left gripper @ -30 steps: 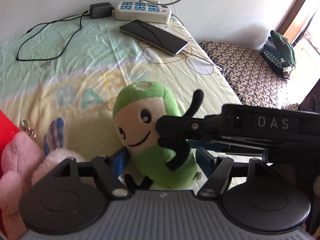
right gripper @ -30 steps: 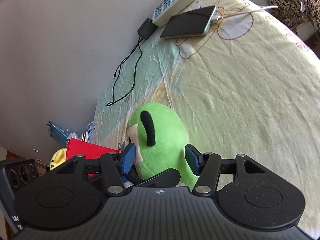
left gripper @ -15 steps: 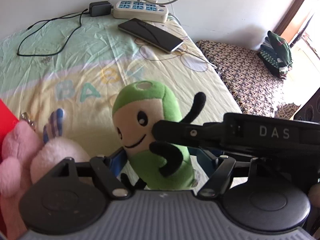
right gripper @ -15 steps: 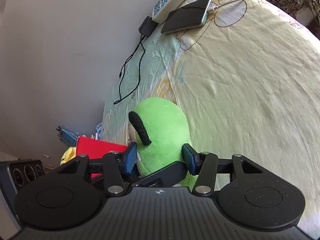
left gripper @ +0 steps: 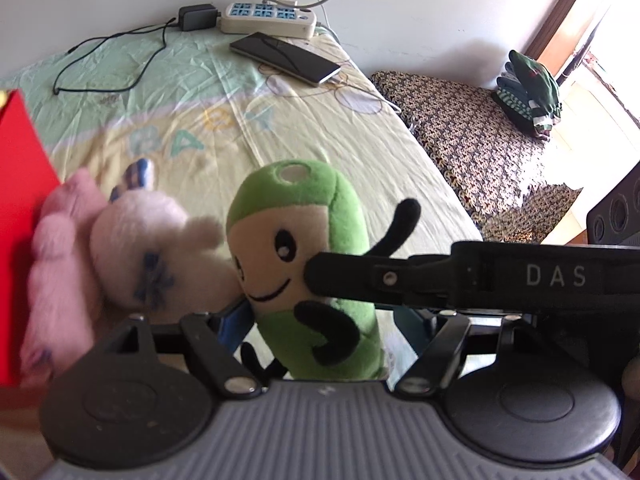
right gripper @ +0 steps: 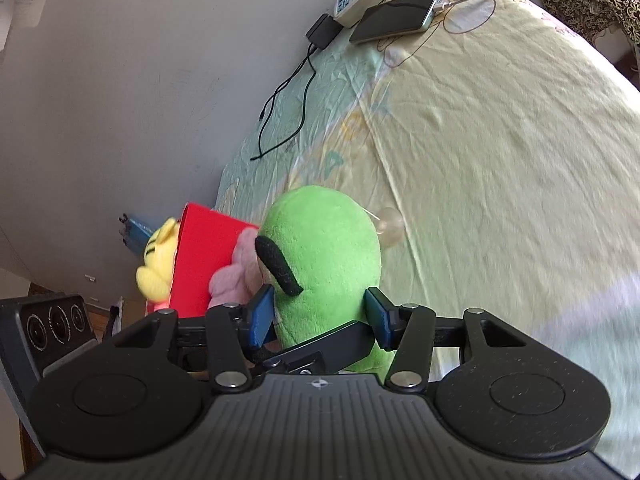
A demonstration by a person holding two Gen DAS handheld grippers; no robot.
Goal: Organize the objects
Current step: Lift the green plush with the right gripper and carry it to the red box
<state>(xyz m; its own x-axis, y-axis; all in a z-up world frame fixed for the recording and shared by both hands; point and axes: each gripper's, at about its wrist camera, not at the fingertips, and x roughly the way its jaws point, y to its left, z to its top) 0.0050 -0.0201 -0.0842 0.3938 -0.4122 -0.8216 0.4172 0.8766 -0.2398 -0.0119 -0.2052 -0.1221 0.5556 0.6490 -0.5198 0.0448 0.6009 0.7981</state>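
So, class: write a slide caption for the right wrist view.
Right claw grips a green plush toy above the bed sheet, beside a red box.

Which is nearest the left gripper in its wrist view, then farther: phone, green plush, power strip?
1. Green plush, right between the left gripper jaws.
2. Phone, far up the bed, right of centre.
3. Power strip, just beyond the phone, against the wall.

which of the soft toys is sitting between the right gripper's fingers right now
The green plush with the smiling face and black arms. The pink plush and yellow plush sit off to its side by the red box.
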